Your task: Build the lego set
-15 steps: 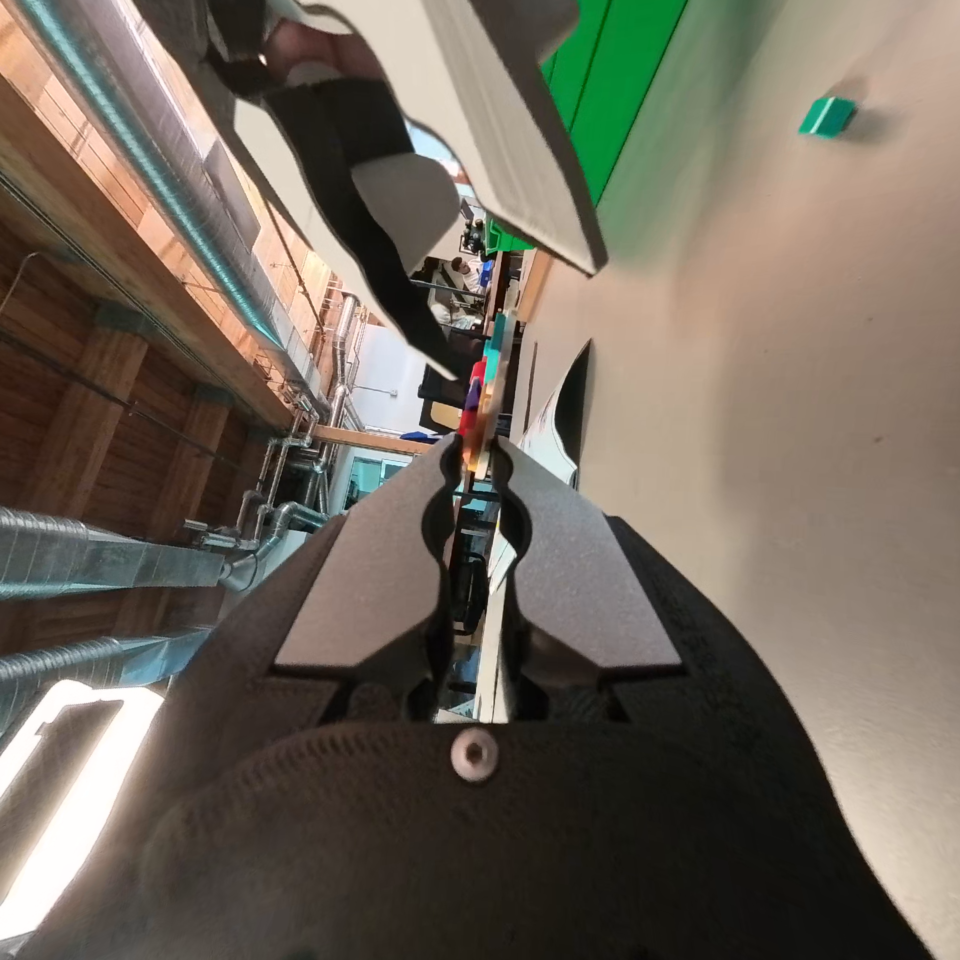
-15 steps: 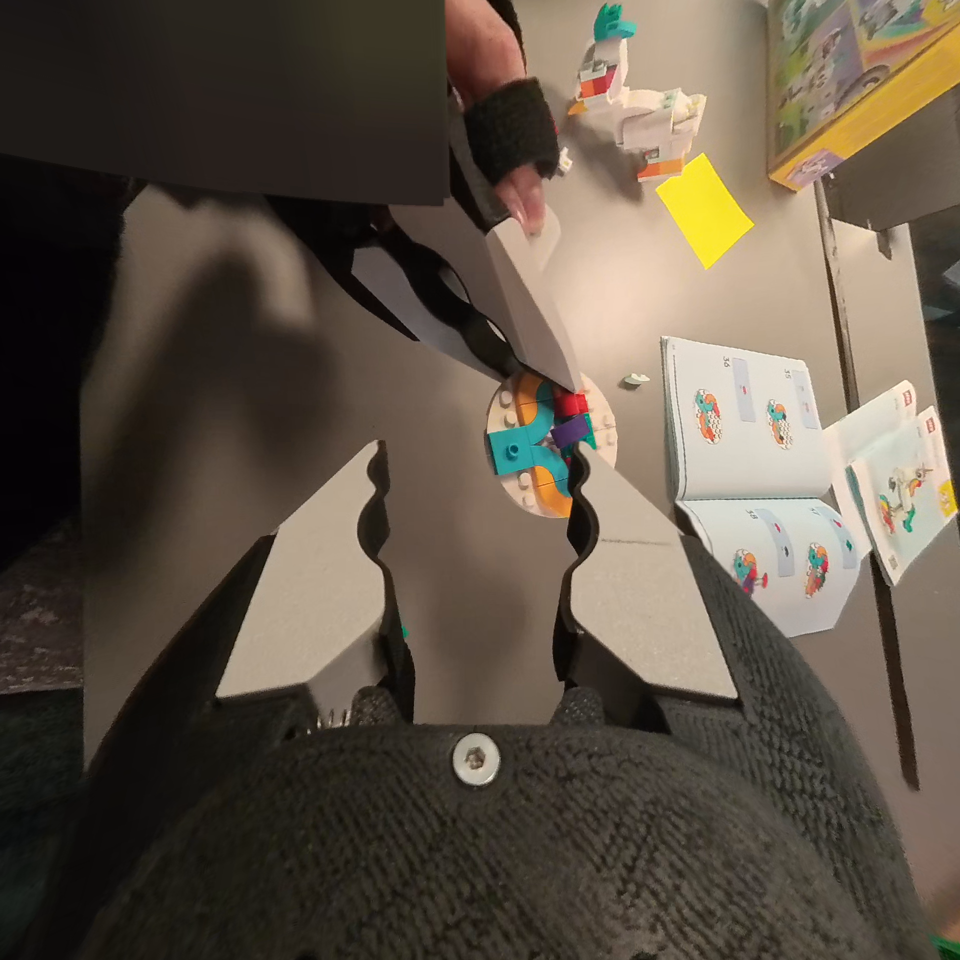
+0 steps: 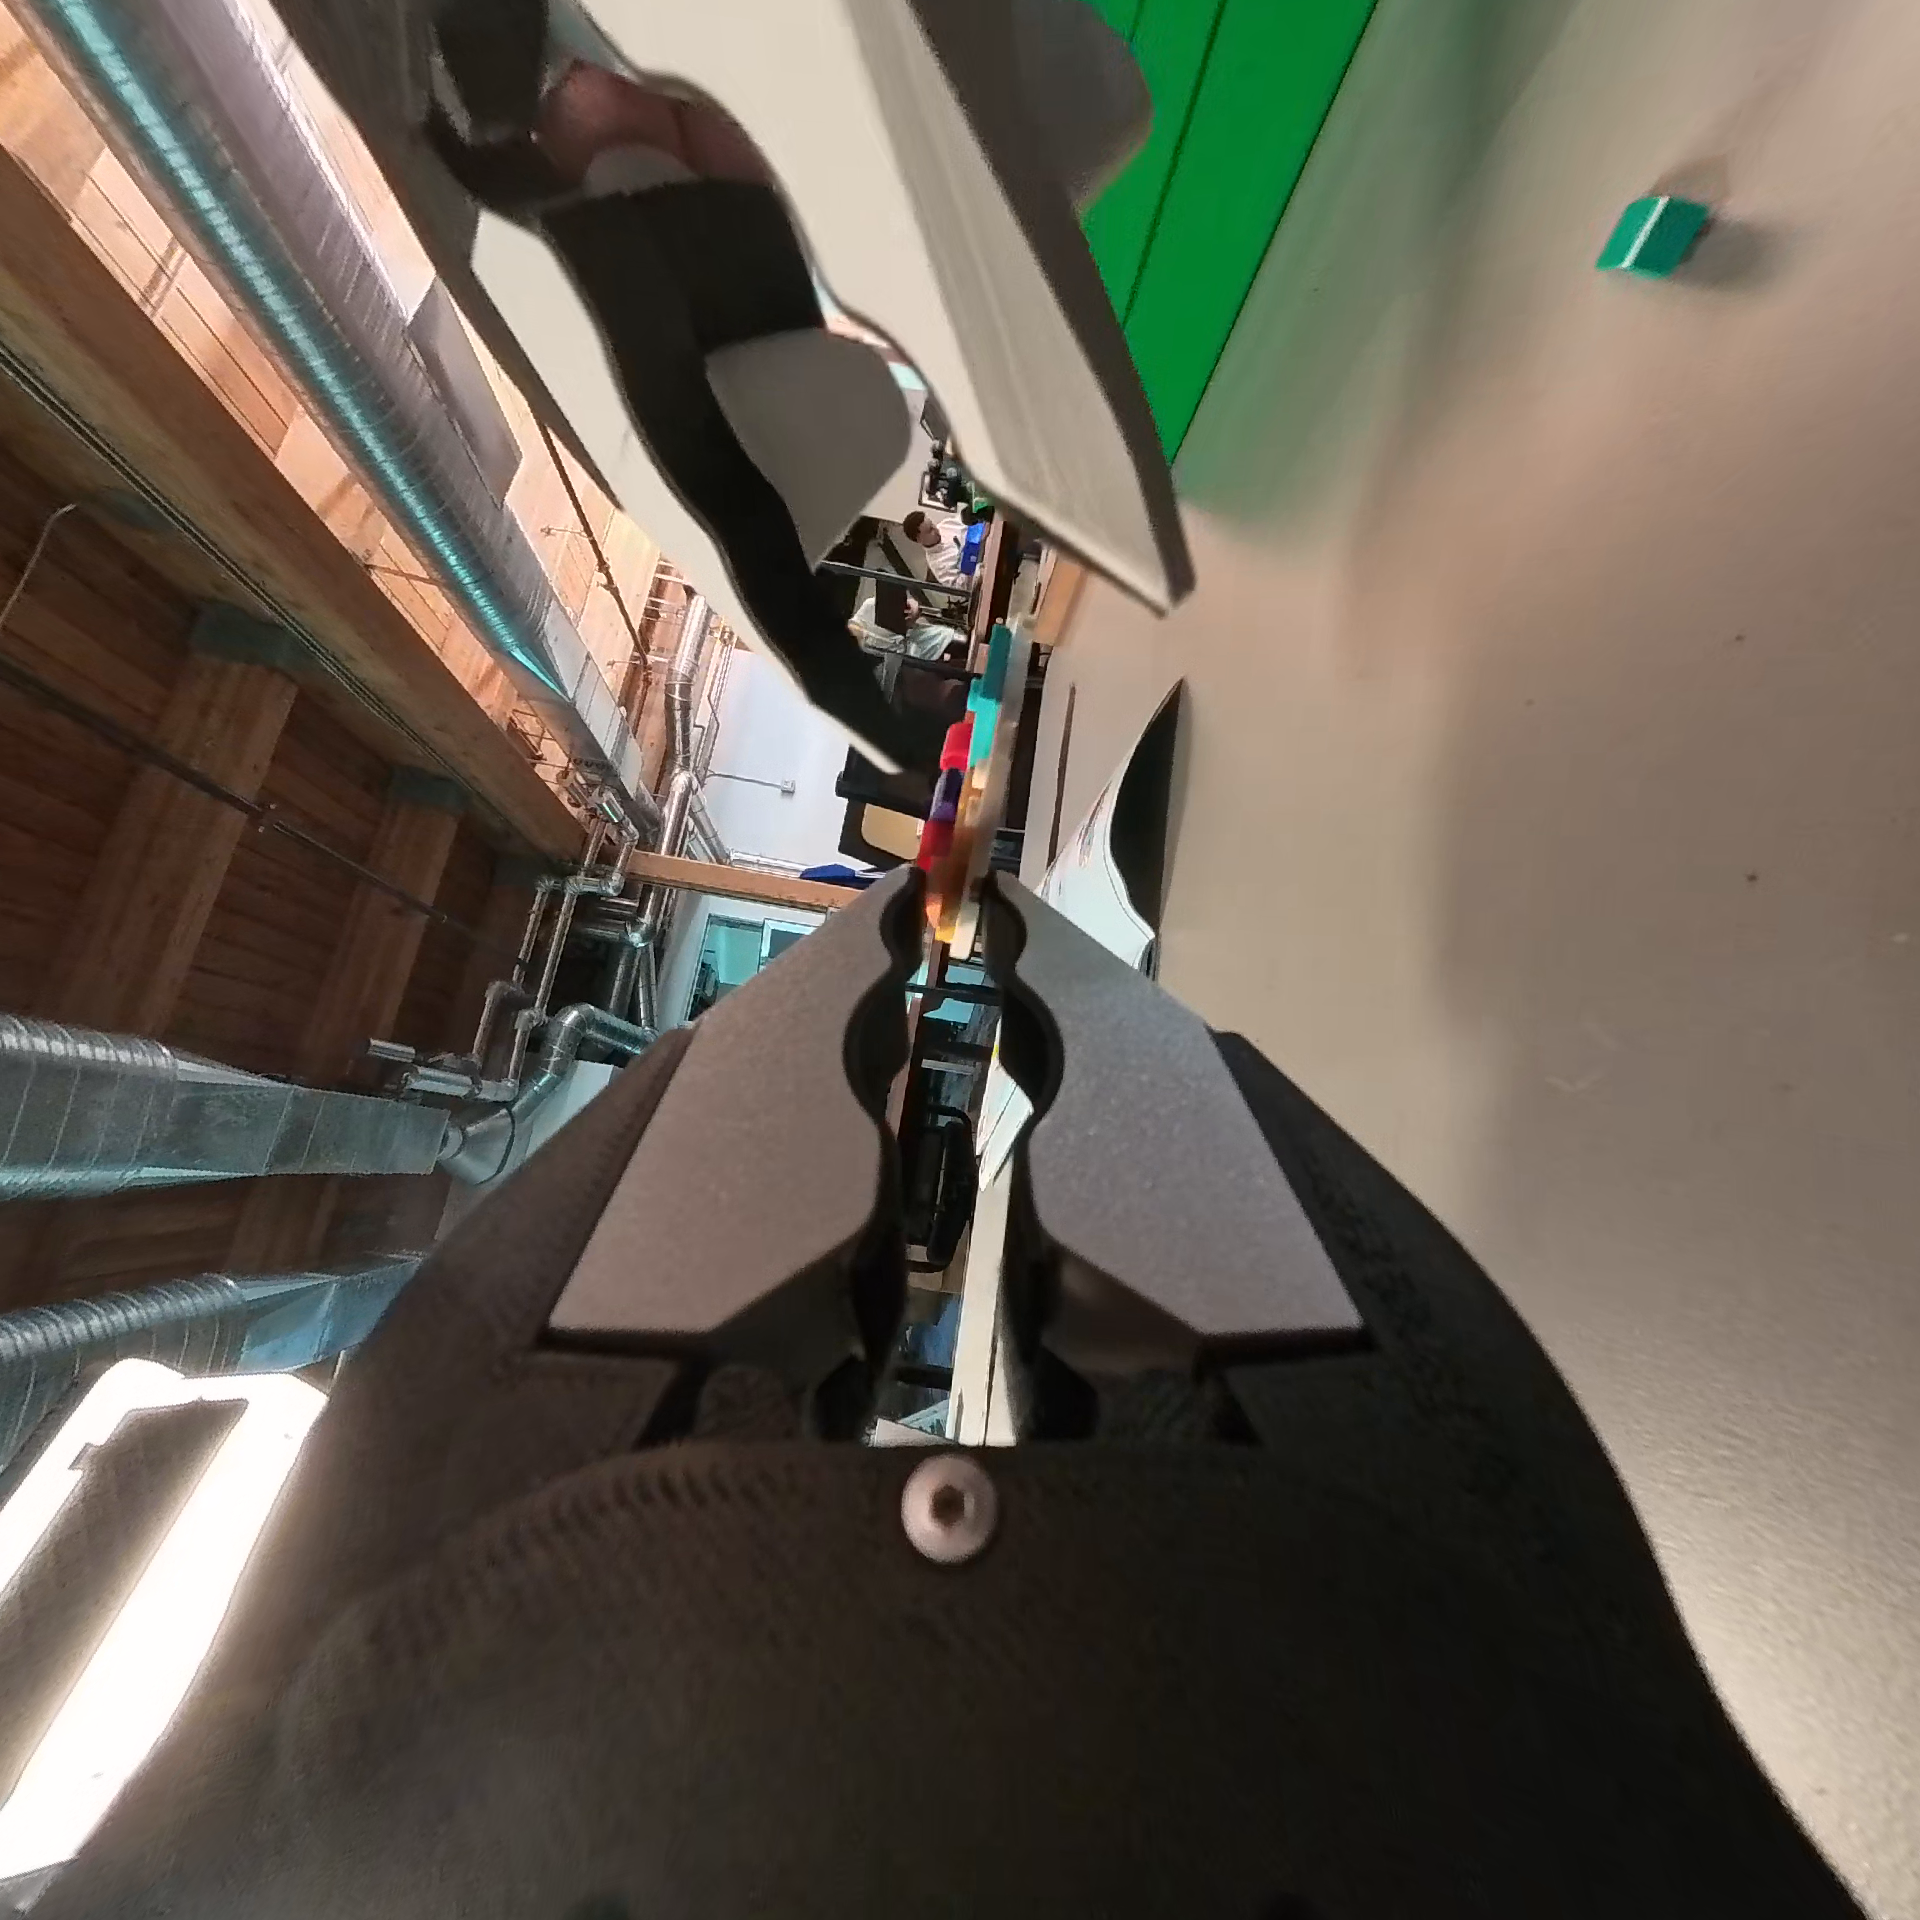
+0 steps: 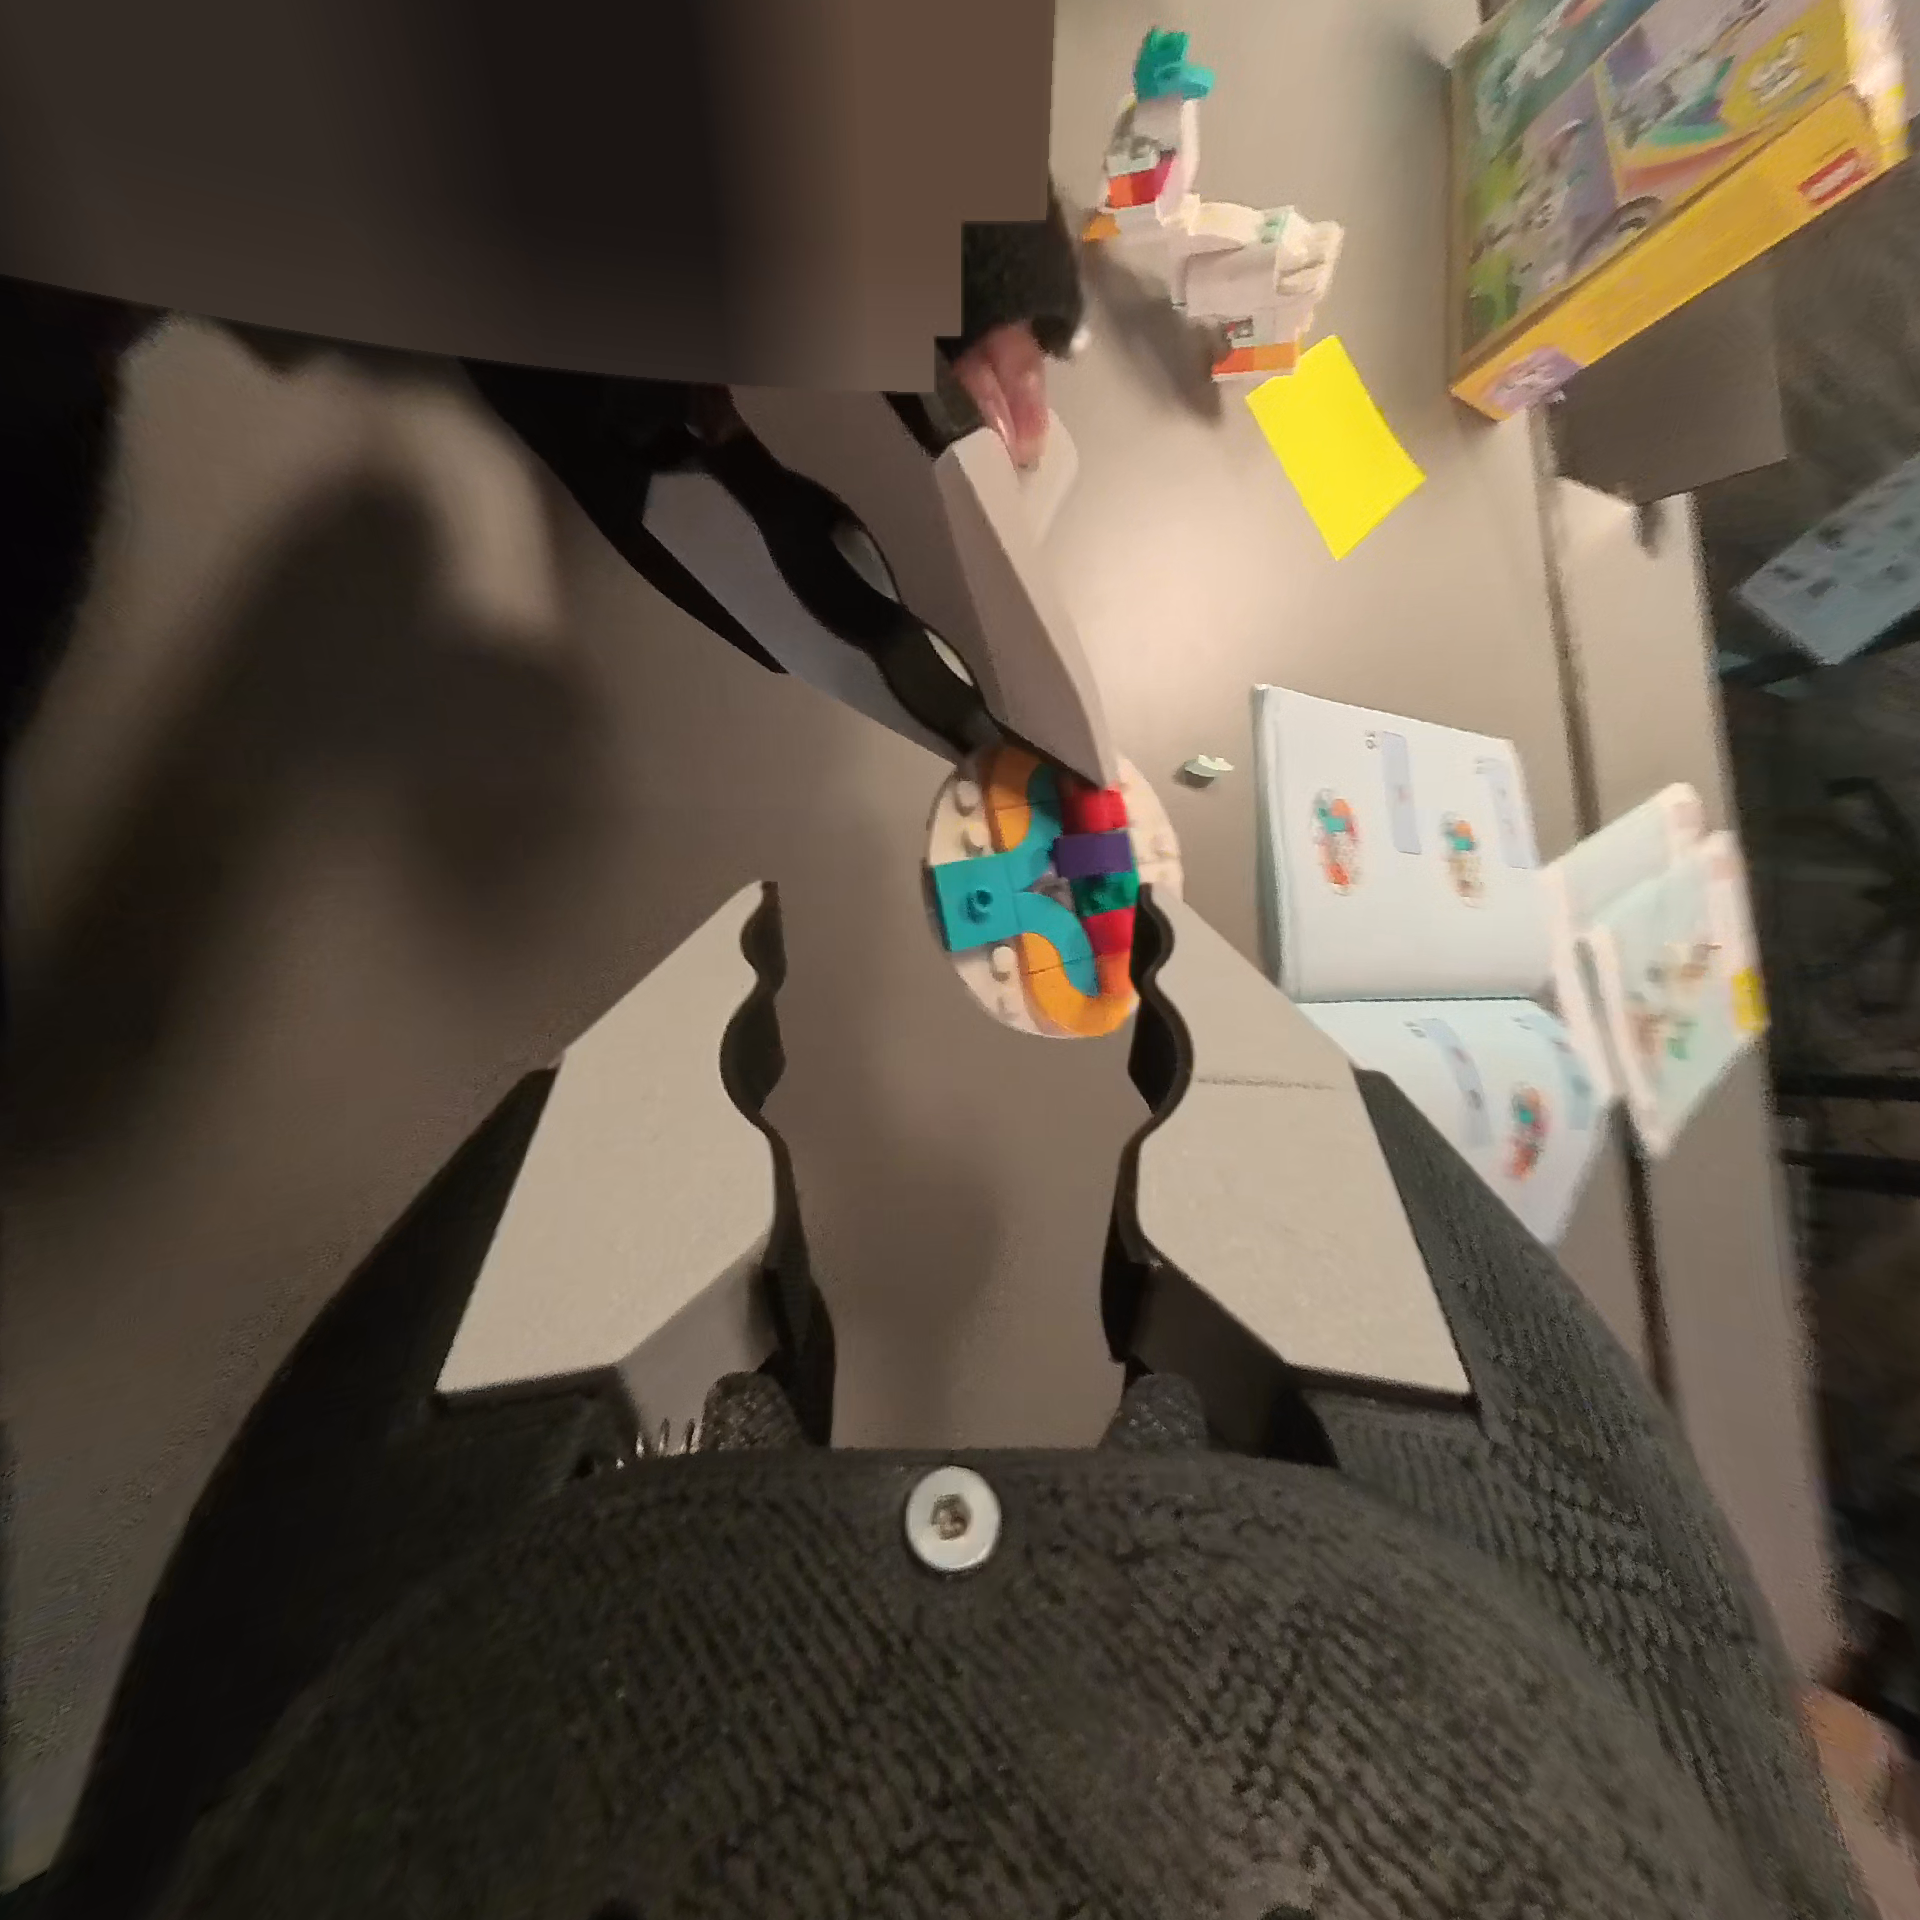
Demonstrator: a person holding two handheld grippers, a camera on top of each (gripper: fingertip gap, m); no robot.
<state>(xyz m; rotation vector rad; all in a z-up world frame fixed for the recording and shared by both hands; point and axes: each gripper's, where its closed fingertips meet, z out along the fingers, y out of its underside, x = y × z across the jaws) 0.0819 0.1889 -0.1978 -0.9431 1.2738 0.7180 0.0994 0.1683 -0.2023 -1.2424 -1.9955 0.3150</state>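
Near the middle of the right wrist view, my left gripper [image 4: 1023, 753] pinches the rim of the round lego disc [image 4: 1049, 894], its jaws narrow and closed on it. My right gripper [image 4: 951, 914] has jaws wide and holds nothing, one tip just beside the red bricks [image 4: 1101, 821]. Held only by its edge, the disc could twist or slip if I press hard. A loose green brick [image 3: 1652, 237] lies on the bench [image 3: 1558, 935], upper right of the left view.
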